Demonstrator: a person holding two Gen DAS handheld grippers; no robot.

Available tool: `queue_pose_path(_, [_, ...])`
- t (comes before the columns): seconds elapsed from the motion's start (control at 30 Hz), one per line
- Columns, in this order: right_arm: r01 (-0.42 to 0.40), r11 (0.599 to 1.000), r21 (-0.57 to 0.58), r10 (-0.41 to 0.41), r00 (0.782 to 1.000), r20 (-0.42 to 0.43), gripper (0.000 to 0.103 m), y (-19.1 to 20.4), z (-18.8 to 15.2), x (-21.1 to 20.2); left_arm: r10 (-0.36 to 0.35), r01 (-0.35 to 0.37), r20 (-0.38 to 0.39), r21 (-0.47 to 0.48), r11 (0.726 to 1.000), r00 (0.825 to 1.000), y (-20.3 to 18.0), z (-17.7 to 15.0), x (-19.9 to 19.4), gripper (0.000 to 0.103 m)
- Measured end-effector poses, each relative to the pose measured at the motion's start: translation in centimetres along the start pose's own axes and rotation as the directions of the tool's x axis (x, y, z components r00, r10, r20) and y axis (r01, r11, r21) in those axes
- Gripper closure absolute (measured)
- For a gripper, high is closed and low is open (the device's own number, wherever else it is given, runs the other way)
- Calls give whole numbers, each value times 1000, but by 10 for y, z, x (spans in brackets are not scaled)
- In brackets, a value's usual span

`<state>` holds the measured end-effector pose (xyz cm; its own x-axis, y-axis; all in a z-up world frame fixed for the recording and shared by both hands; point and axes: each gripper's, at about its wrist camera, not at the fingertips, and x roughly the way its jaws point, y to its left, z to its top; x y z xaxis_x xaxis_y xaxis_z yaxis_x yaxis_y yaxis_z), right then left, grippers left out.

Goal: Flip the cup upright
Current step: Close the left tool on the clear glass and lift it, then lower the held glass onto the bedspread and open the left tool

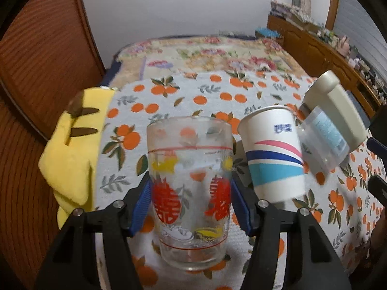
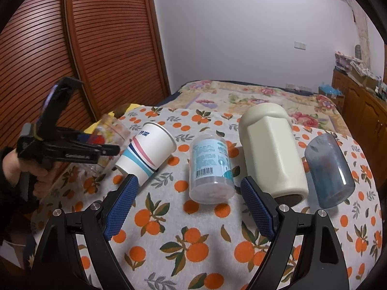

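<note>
- An orange-print cloth is covering the surface, with a floral bedspread lying beyond it, a slatted wooden door standing to the left and a white wall rising behind.
- A yellow plush toy is sitting at the cloth's left edge, and a cluttered wooden cabinet is running along the right side of the room.
- The left gripper is holding the printed glass cup mouth up, its blue pads pressing both sides; its base is looking close to the cloth, though I cannot tell if it is touching.
- Just beside it, a paper cup is tilting, mouth up and away, seemingly empty.
- A clear plastic jar with a blue label is standing mouth down in the middle.
- A cream-coloured container is standing inverted just right of the jar.
- A blue-grey translucent tumbler is standing inverted at the far right.
- The right gripper is hovering with its jaws spread wide, gripping nothing, the jar's bottom edge lying between them.
</note>
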<state>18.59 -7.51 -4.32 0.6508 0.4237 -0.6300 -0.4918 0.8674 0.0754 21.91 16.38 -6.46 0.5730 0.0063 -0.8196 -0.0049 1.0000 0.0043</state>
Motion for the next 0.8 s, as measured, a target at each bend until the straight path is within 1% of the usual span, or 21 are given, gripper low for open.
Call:
queue_pose_path(0.1, [1, 1000, 7, -1, 1000, 9, 15, 1, -2, -5, 11, -11, 69, -11, 1000, 998, -4, -13, -23, 44])
queue_pose_path(0.17, [2, 1000, 6, -2, 1000, 16, 15, 2, -4, -9, 8, -5, 120, -25, 1000, 993, -5, -21, -39, 44])
queue_pose_path(0.23, [2, 1000, 7, -2, 1000, 24, 15, 2, -6, -15, 9, -5, 138, -34, 999, 990, -9, -26, -47, 44])
queue_pose_path(0.3, [5, 1000, 7, -6, 999, 32, 15, 4, -7, -20, -7, 13, 159, -36, 999, 987, -15, -32, -58, 44])
queue_pose_path(0.43, [21, 1000, 15, -22, 998, 52, 15, 2, -14, -36, -48, 51, 178, -13, 999, 983, -37, -41, -78, 44])
queue_pose_path(0.53, [39, 999, 32, -41, 997, 63, 15, -5, -21, -49, -100, 98, 185, 16, 995, 978, -62, -47, -91, 44])
queue_pose_path(0.6, [55, 997, 46, -58, 996, 68, 15, -12, -28, -60, -138, 134, 188, 32, 990, 973, -80, -52, -98, 44])
queue_pose_path(0.7, [79, 994, 71, -84, 994, 71, 15, -24, -39, -75, -209, 201, 172, 62, 978, 963, -113, -62, -104, 44])
queue_pose_path(0.8, [111, 989, 98, -118, 991, 69, 15, -38, -52, -92, -257, 245, 155, 87, 965, 954, -141, -69, -104, 44])
